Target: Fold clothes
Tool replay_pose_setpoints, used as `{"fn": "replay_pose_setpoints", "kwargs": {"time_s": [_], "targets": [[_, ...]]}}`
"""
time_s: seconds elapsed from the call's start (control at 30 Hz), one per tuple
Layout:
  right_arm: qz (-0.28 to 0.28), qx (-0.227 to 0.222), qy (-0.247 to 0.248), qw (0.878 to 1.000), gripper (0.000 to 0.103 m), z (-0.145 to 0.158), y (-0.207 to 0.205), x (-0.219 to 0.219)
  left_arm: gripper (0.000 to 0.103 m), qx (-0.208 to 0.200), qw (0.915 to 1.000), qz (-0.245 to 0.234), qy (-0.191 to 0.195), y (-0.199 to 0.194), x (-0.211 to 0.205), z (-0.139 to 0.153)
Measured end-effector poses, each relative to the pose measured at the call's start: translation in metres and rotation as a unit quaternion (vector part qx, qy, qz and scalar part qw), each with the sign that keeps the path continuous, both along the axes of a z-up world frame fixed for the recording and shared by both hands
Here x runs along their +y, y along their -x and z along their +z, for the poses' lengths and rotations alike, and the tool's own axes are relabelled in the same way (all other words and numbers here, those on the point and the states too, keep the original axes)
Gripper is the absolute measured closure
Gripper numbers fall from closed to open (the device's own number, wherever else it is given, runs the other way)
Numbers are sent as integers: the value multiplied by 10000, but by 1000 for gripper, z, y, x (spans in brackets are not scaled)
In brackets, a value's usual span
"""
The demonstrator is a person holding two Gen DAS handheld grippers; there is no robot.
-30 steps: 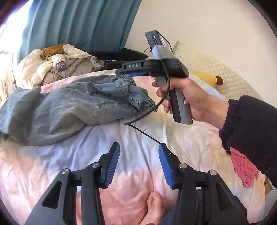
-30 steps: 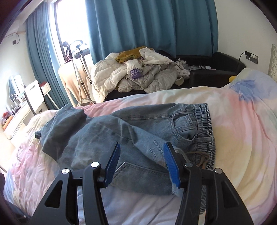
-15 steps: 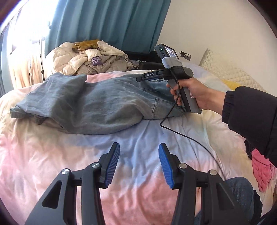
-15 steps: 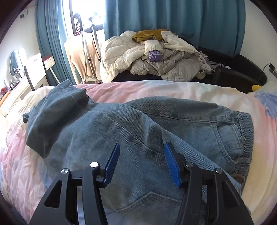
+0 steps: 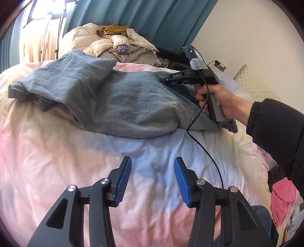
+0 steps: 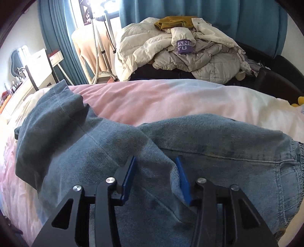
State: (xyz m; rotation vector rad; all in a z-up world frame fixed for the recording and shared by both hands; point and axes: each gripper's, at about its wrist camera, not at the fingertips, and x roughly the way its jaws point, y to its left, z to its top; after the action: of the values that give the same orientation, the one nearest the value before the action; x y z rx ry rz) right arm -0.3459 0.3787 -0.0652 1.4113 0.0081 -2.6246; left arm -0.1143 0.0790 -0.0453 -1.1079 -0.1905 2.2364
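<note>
A pair of blue denim jeans [image 5: 114, 100] lies crumpled across the pastel bedspread [image 5: 76, 161]. My left gripper [image 5: 153, 179] is open and empty, hovering over bare bedspread in front of the jeans. My right gripper [image 6: 155, 177] is open, its fingers pressed down into a fold of the jeans [image 6: 218, 152] near the waistband end. In the left wrist view the right gripper [image 5: 169, 80] is seen held by a hand, its tips at the denim.
A pile of cream jackets and a mustard garment [image 6: 180, 47] sits on a dark sofa behind the bed. Teal curtains [image 6: 228, 15] hang behind. A quilted pillow [image 5: 256, 85] lies at right. A pink cloth [image 5: 283, 197] lies at the bed's right edge.
My right gripper has moved down and forward onto the jeans, the denim now between its fingers. My left gripper has swung left, with more of the jeans in view.
</note>
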Motion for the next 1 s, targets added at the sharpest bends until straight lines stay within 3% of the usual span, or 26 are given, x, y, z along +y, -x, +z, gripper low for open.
{"fn": "replay_pose_setpoints", "kwargs": {"time_s": [0.1, 0.37, 0.5, 0.67, 0.83, 0.9, 1.0], "targets": [[277, 32, -183, 9994, 100, 11, -25, -19, 55, 4, 9999, 104, -113, -1, -4, 4], [892, 592, -418, 9934, 102, 74, -143, -64, 55, 402, 9989, 189, -169, -24, -12, 27], [1131, 629, -322, 9911, 102, 90, -207, -74, 55, 567, 9979, 153, -276, -36, -15, 39], [1330, 94, -338, 9905, 102, 61, -264, -87, 55, 681, 9972, 96, -305, -48, -16, 47], [1102, -634, -117, 9918, 102, 7, -281, -88, 55, 722, 9970, 140, -250, -51, -18, 47], [834, -756, 184, 9935, 101, -4, -279, -82, 55, 678, 9972, 174, -248, -50, -20, 46], [311, -599, 887, 9938, 98, 0, -276, -61, 55, 562, 9978, 259, -248, -49, -22, 42]]}}
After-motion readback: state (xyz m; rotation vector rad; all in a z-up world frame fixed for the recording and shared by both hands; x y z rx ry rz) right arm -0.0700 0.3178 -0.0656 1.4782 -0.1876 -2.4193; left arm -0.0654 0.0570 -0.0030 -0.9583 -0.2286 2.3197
